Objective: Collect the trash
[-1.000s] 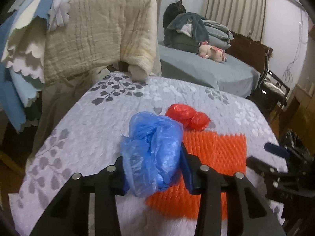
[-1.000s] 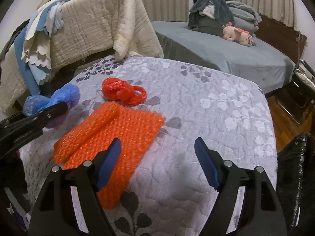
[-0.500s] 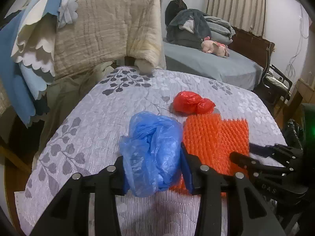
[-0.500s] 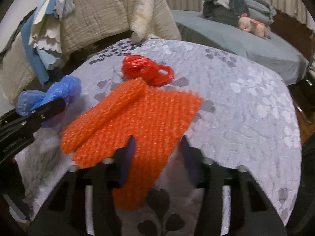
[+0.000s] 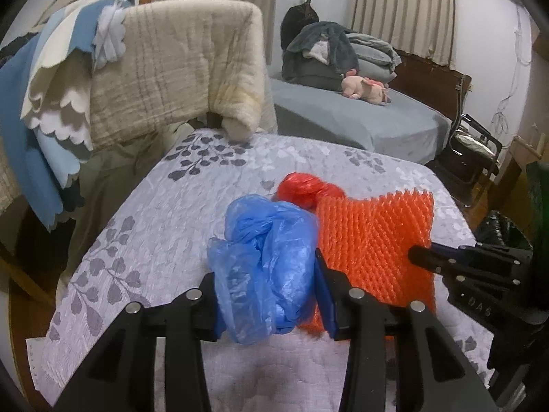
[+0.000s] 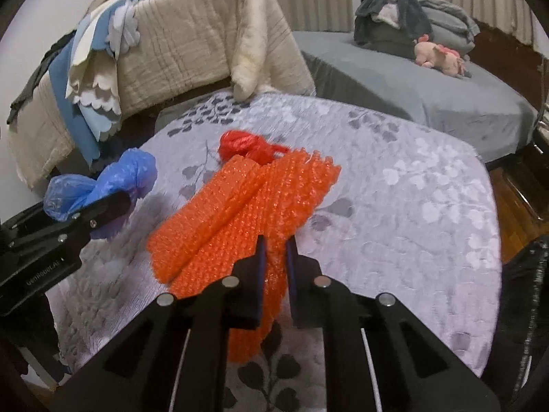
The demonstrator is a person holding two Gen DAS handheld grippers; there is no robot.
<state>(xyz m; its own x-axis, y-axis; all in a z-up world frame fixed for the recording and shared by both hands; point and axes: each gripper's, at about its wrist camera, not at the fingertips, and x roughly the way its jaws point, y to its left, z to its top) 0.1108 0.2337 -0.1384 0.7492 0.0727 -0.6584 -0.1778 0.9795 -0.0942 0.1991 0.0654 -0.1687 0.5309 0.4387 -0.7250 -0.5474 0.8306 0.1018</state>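
A: Right wrist view: right tool (image 6: 274,257) clamps the orange bubble wrap (image 6: 247,199) at mid-frame, jaws just closing.

B: Left tool (image 5: 267,295) grips the blue bag (image 5: 264,257); red bag (image 5: 302,189) waits on the bed (image 5: 164,213), above centre.

Left gripper (image 5: 267,295) clamped; right gripper (image 6: 274,261) just closed.

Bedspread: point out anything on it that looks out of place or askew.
Trash on the floral bedspread: a crumpled red bag lies loose. The orange bubble wrap is skewed, one edge rolled over, its near corner pinched in the right gripper. The left gripper holds a blue bag.
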